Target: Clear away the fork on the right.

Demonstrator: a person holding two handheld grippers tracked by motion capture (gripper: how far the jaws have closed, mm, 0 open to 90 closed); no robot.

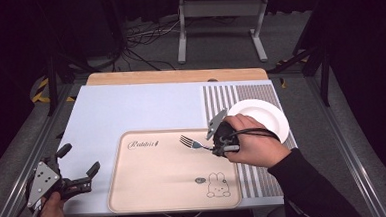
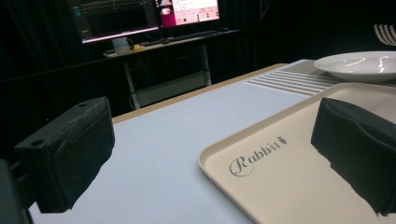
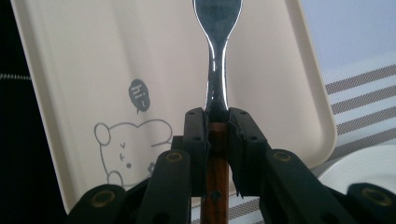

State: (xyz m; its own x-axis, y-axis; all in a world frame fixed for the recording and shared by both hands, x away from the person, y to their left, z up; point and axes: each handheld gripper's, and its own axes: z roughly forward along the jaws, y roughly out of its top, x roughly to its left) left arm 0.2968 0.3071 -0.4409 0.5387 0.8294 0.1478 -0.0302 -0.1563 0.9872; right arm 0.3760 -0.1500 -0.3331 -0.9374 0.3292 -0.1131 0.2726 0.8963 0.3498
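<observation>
A metal fork [image 1: 188, 141] with a wooden handle hangs over the beige rabbit tray [image 1: 150, 186], tines pointing left. My right gripper [image 1: 214, 148] is shut on its handle. In the right gripper view the fork [image 3: 217, 51] rises straight up from between the closed pads [image 3: 194, 135], with the wooden handle below them and the tray [image 3: 84, 56] beneath. My left gripper [image 1: 79, 165] rests at the table's front left corner, jaws wide apart and empty. In the left gripper view the open pads [image 2: 70, 154] frame the tray's edge [image 2: 219, 163].
A white plate [image 1: 266, 115] sits on the striped mat [image 1: 257, 175] right of the tray, just behind my right hand; the left gripper view catches the plate [image 2: 359, 65] too. A pale blue mat [image 1: 131, 111] covers the table. A desk with monitors [image 2: 140, 18] stands beyond.
</observation>
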